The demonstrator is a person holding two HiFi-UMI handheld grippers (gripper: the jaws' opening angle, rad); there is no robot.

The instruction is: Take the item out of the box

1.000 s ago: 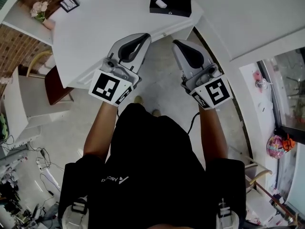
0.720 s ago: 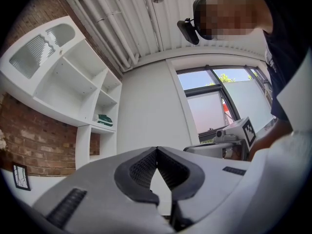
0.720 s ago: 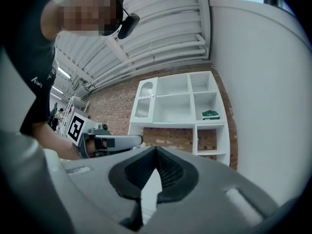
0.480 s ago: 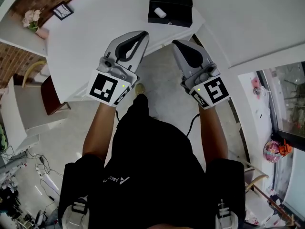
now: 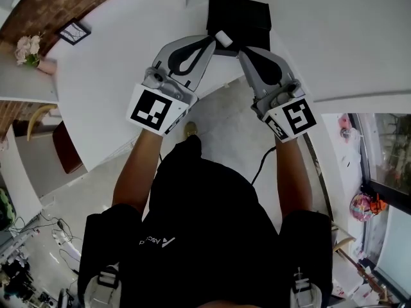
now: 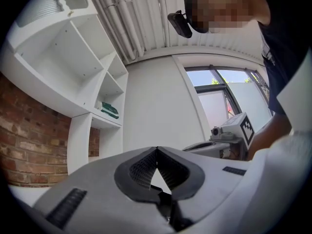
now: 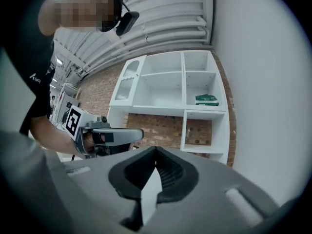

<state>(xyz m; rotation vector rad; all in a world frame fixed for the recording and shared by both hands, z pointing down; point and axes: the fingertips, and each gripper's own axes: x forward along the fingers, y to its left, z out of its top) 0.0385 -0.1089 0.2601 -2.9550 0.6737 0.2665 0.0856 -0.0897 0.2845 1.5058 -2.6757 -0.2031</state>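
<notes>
Both pairs of jaws are pressed tip to tip with nothing between them. The left gripper shows only wall and shelving past its closed pads, and the right gripper shows the same. In the head view their tips now sit at the near edge of the black box, one on each side of the small white item. The left tip is just beside the item and the right tip is a little nearer and to the right. The item lies inside the box against its near left side and has not been lifted.

A second ago both grippers hung over the floor, short of the white table and well apart from the box. Since then they have come forward and inward, and the box has drawn close beneath them.

The reach therefore looks finished while the grasp has not started. One gripper will likely need to spread its jaws before it can close on the item.
</notes>
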